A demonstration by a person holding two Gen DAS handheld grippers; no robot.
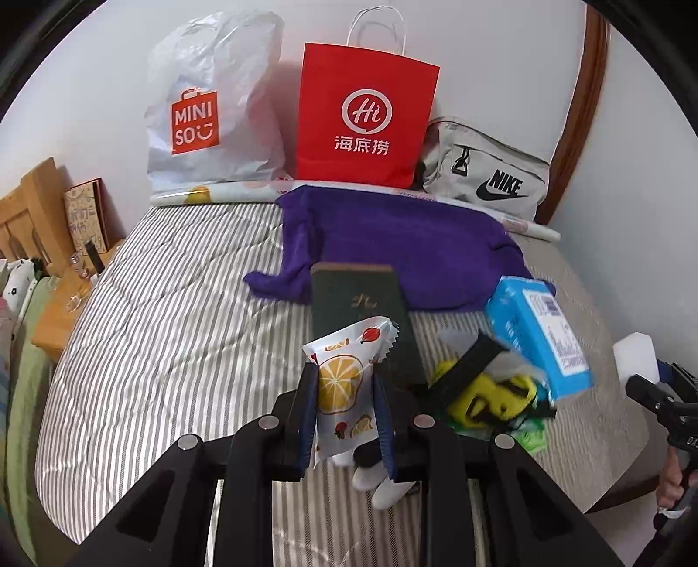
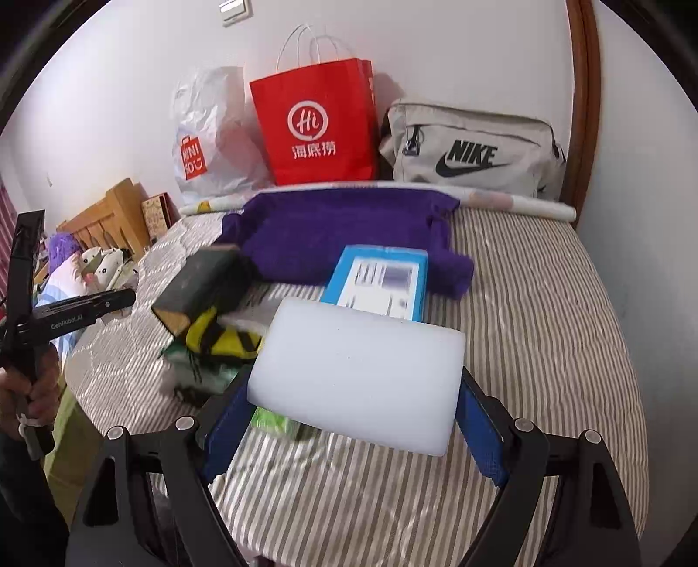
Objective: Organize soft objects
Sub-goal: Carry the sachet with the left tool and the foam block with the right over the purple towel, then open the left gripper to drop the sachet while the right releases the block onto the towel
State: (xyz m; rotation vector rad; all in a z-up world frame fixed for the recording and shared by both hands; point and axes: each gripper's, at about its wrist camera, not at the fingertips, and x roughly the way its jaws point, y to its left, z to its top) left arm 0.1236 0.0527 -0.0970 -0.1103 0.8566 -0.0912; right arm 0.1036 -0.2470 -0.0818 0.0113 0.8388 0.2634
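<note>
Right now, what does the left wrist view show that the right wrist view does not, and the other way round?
Only the left wrist view shows the left gripper, shut on a fruit-print packet.

Only the right wrist view shows the right gripper with its fingers against both ends of the white foam block, and a wall switch.

Both show the red paper bag, white plastic bag, grey pouch, purple cloth, blue box and striped bedcover.

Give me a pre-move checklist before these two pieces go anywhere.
1. Left tongs clamped on the fruit-print packet: ok.
2. Right tongs clamped on the white foam block: ok.
3. Both pieces lifted off the striped bed cover: ok.
4. Red paper bag upright against the wall: ok.
5. Bag mouth open enough to drop into: cannot tell.
</note>
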